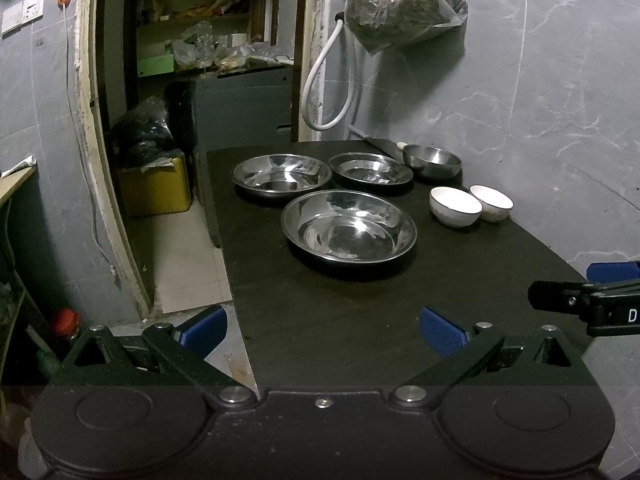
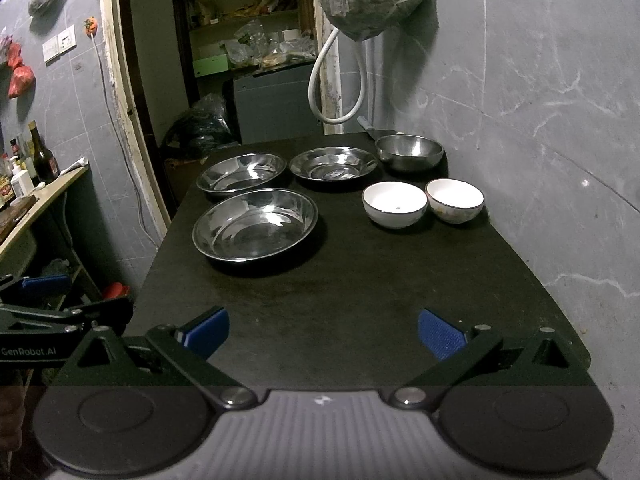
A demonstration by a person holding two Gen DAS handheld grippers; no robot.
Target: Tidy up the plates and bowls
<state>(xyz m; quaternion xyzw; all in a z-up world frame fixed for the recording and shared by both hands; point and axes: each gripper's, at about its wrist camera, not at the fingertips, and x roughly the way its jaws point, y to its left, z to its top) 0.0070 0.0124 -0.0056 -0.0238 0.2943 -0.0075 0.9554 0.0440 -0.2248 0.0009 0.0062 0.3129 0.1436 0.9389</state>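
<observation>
Three steel plates lie on the black table (image 1: 320, 328): a large near one (image 1: 349, 230) (image 2: 255, 224), a far left one (image 1: 282, 175) (image 2: 241, 172) and a far middle one (image 1: 370, 169) (image 2: 333, 163). A steel bowl (image 1: 432, 161) (image 2: 409, 152) stands at the back right. Two white bowls (image 1: 455, 206) (image 1: 491, 202) (image 2: 394, 204) (image 2: 455, 200) sit side by side on the right. My left gripper (image 1: 322, 330) is open and empty over the table's near left edge. My right gripper (image 2: 323, 330) is open and empty over the near edge.
A knife (image 1: 378, 142) lies behind the steel bowl. A bag (image 1: 404, 0) and a white hose (image 1: 328, 80) hang on the grey wall to the right. A doorway with shelves and a yellow bin (image 1: 154, 188) lies left of the table. Bottles stand on a side counter (image 2: 36, 200).
</observation>
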